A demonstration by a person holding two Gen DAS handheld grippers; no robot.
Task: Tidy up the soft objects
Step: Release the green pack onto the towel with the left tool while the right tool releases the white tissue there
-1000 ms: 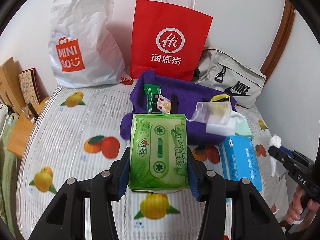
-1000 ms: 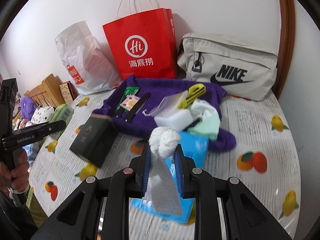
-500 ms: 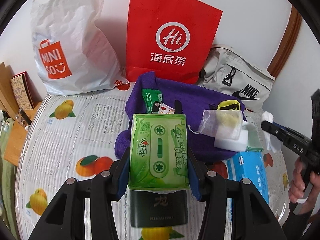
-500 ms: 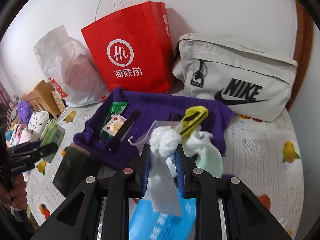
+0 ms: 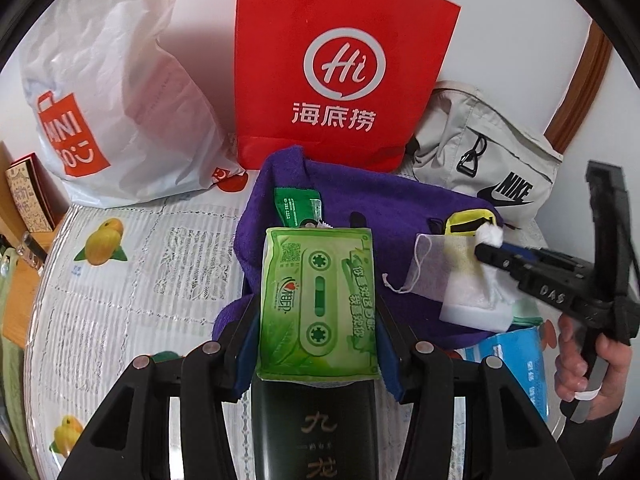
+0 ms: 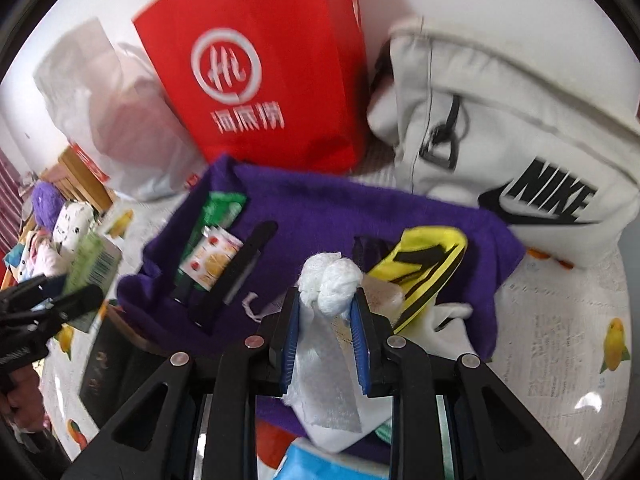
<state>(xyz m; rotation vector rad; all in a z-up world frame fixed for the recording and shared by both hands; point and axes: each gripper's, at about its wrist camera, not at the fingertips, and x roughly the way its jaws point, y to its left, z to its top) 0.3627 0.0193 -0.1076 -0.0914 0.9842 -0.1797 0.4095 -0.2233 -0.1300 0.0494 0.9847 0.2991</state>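
Note:
My left gripper (image 5: 316,316) is shut on a green tissue pack (image 5: 318,304) printed with a cassette, held above a dark green box (image 5: 316,432) and the near edge of a purple towel (image 5: 400,216). My right gripper (image 6: 325,308) is shut on a knotted white cloth (image 6: 329,280), its tail hanging between the pads, over the purple towel (image 6: 320,204). In the left wrist view the right gripper (image 5: 486,250) reaches in from the right with a hand (image 5: 584,360) on it. On the towel lie a green sachet (image 6: 218,210), a yellow-black item (image 6: 424,264) and a white mesh pouch (image 5: 444,268).
A red paper bag (image 5: 344,68), a white plastic bag (image 5: 108,92) and a grey Nike bag (image 6: 500,128) stand along the back wall. A blue packet (image 5: 516,360) lies right of the towel. The fruit-print tablecloth (image 5: 128,280) shows at the left, with wooden furniture (image 5: 20,280) beyond its edge.
Both grippers moved forward toward the purple towel and the bags, each keeping its load. The dark green box came into sight under the tissue pack. The right gripper now hangs over the towel.

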